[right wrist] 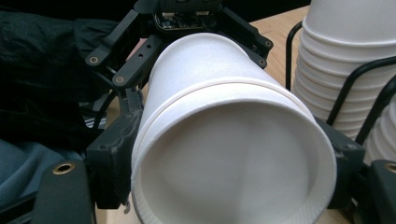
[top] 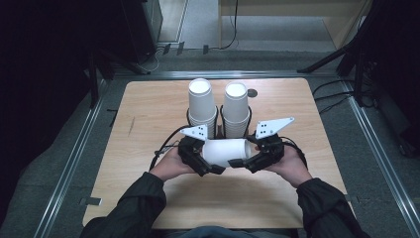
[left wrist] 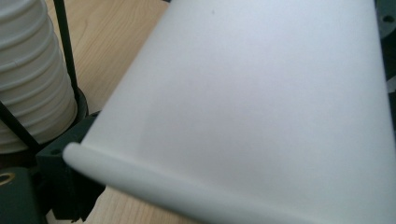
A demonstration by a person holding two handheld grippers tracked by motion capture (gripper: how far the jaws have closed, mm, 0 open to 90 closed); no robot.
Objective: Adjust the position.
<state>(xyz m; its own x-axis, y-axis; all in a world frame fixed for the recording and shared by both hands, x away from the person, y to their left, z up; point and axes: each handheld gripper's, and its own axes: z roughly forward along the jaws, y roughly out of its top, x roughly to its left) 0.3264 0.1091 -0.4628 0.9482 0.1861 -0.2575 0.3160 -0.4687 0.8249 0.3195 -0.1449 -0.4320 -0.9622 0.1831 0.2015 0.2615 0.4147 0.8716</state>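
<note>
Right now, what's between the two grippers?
A white paper cup lying on its side spans the gap between the left gripper and the right gripper, both clamped on it; the high view shows it.

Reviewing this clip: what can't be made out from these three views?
- Left tool: in the left gripper view the held cup covers its jaws, so its grip is unclear.
- How many nested cups are held: the right gripper view shows a seam only.
- Table near edge: high view, sleeves cover it.
- Cup stacks' holder base: hidden behind the hands.
</note>
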